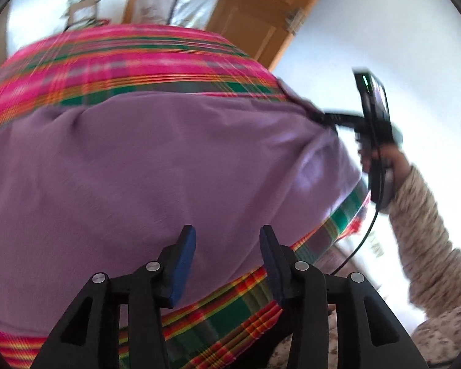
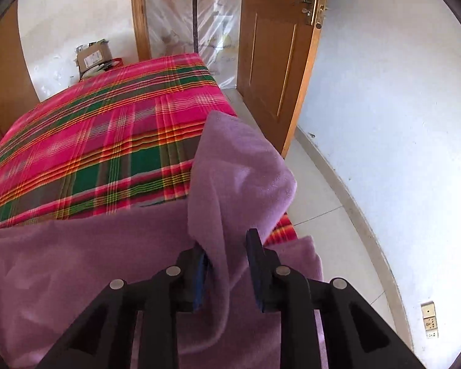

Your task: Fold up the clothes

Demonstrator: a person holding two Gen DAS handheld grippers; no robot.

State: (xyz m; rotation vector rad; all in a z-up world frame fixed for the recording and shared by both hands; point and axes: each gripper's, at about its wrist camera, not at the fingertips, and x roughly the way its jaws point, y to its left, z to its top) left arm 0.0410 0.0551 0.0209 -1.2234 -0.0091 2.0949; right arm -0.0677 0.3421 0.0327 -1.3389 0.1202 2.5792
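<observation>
Two grippers: both yours, both over one purple fleece garment spread on the plaid-covered bed.
Garment: it lies across the near end of the bed, mostly flat, with one flap standing up at its right side near the bed's edge by the door.
Left gripper: your fingers stand apart with nothing between them; only the flat purple cloth shows beyond them, and the pads do not press on it.
Right gripper: the fingers stand apart, and the raised flap hangs down through the gap. The left pad seems to touch the cloth, the right pad stands clear of it, so you are not pinching it.
Step in hand: judging by the loose flap and both pairs of open fingers, you are letting go at the end of one fold.
Next move calls for: draw the right gripper back so the flap drops flat, check that it lands square on the layer beneath, then pick a fresh edge or corner with each gripper for the following fold.
Watch for: the flap snagging on your left pad and pulling the fold askew, close to the bed's edge.
</observation>
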